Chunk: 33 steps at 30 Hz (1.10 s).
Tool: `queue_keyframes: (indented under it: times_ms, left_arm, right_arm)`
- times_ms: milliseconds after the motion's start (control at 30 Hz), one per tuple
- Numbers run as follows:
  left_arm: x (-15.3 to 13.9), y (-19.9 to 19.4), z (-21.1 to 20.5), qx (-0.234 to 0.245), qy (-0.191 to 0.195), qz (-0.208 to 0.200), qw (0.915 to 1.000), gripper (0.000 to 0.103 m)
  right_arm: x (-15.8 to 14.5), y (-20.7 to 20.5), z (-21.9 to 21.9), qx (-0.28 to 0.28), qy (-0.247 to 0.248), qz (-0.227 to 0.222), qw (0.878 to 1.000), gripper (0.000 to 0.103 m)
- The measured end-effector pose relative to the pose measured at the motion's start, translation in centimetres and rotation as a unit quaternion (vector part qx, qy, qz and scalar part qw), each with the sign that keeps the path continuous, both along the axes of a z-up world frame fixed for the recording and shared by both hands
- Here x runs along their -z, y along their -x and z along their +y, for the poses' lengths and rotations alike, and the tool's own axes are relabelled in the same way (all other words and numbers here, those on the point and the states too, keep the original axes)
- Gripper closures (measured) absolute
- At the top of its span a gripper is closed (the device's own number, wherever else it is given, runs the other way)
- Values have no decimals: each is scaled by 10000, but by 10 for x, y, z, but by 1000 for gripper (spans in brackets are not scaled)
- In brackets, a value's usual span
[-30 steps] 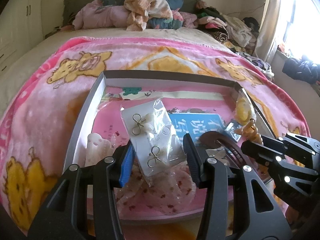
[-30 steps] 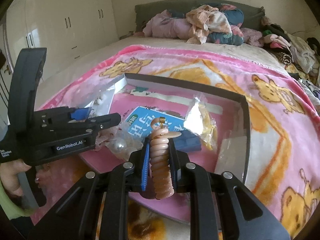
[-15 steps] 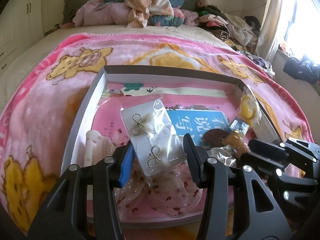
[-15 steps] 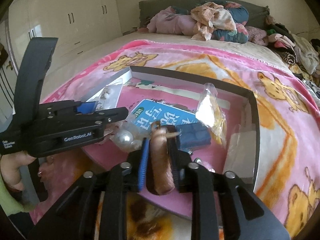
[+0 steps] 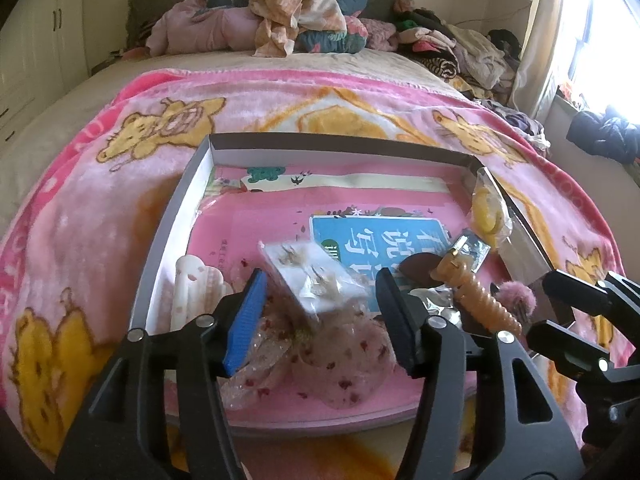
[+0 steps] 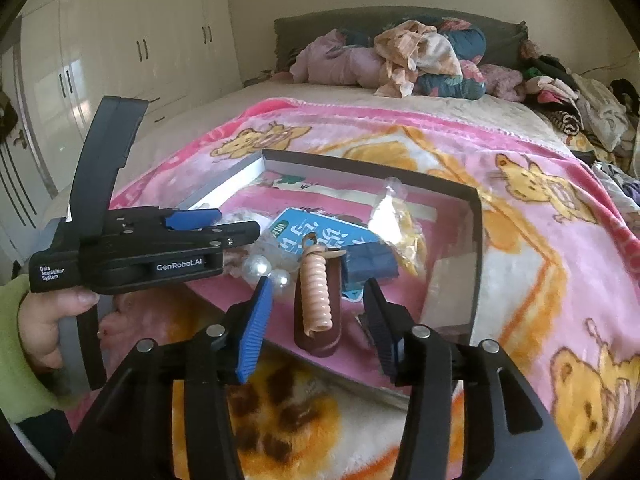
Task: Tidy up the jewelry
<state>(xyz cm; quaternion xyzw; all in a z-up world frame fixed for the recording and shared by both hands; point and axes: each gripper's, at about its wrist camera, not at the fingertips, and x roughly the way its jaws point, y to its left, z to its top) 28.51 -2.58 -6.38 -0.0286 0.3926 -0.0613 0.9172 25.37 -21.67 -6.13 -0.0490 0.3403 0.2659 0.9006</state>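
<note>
Right tongs point(image 6: 316, 320): now gaping wide, having released the ribbed peach spiral clip point(image 6: 316, 294), lying in the shallow box point(image 6: 476, 264).
Left tongs point(image 5: 320, 316): spread open around the glossy earring packet point(image 5: 316, 276), no longer upright, gripping nothing.

There was one box point(image 5: 176, 216), one spiral clip point(image 6: 316, 294), two pearls point(image 6: 258, 268), one blue booklet point(image 5: 376, 236), one earring card point(image 5: 312, 276) and one yellow bag point(image 5: 490, 216).
</note>
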Motion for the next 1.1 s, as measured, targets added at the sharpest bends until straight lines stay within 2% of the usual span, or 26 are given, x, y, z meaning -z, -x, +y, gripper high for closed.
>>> queue_keyframes:
  times_ms: [233,400,500,567,600,1100]
  left_arm:
    - [-6,6,-1,-10,-3,-19,10000,42]
    - [-13,14,1,-51,18,-44,10000,31]
    - [-17,21,3,-82,-12,-87,9999,20]
    - [-20,24,3,-101,-24,-127,9999,15]
    - [-23,27,4,-108,-21,-152,9998,12]
    - [-55,63,4,-288,-40,-569,9980,12]
  right_arm:
    - [0,2,-7,168,16,-41,9999,51]
    - [-2,3,-12,345,-57,-111,9993,39]
    - [-5,5,-16,464,-110,-169,9987,27]
    - [-8,8,-19,617,-96,-289,9976,11]
    - [-10,8,-20,669,-99,-351,9971,9]
    - [-41,33,-44,1091,-409,-926,9889,6]
